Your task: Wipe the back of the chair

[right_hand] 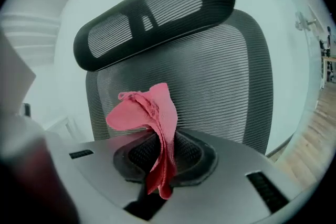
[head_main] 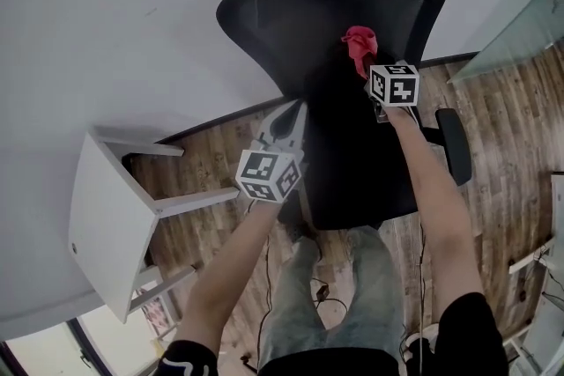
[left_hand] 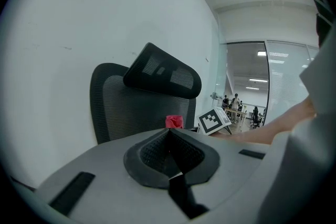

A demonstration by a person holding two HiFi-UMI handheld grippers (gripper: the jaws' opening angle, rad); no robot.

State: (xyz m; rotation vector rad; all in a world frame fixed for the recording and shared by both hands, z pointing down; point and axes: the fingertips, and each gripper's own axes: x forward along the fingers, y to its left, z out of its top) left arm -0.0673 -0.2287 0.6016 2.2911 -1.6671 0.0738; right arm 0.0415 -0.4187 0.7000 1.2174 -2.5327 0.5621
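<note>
Now, right gripper (right_hand: 163,138): fingers pinched tight on a pink cloth (right_hand: 149,113), which rises in a crumpled fold above the fingertips and hangs in a short tail below them.
cloth texture: fine ribbed weave, soft, with curled edges.
chair back (right_hand: 226,76): black ribbed mesh in a broad curved shell, just beyond the right fingertips; I cannot tell whether the cloth touches it.
headrest (right_hand: 152,13): long rounded bar with two mesh windows, tilted, above the cloth.
left gripper (left_hand: 169,132): dark dimpled pads closed together with nothing between them; the chair back and headrest stand well beyond its fingertips.
head view only: a padded black armrest (head_main: 454,145) to the right of the right fingers, a plank wood floor (head_main: 502,101), and a white table (head_main: 106,216) out to the left of the left fingers.
left gripper view only: a glass partition (left_hand: 247,81) far beyond the fingers, to the right; the right gripper's marker cube sits just beside the cloth.
wall (head_main: 115,13): plain, pale, matt, behind the chair back.
</note>
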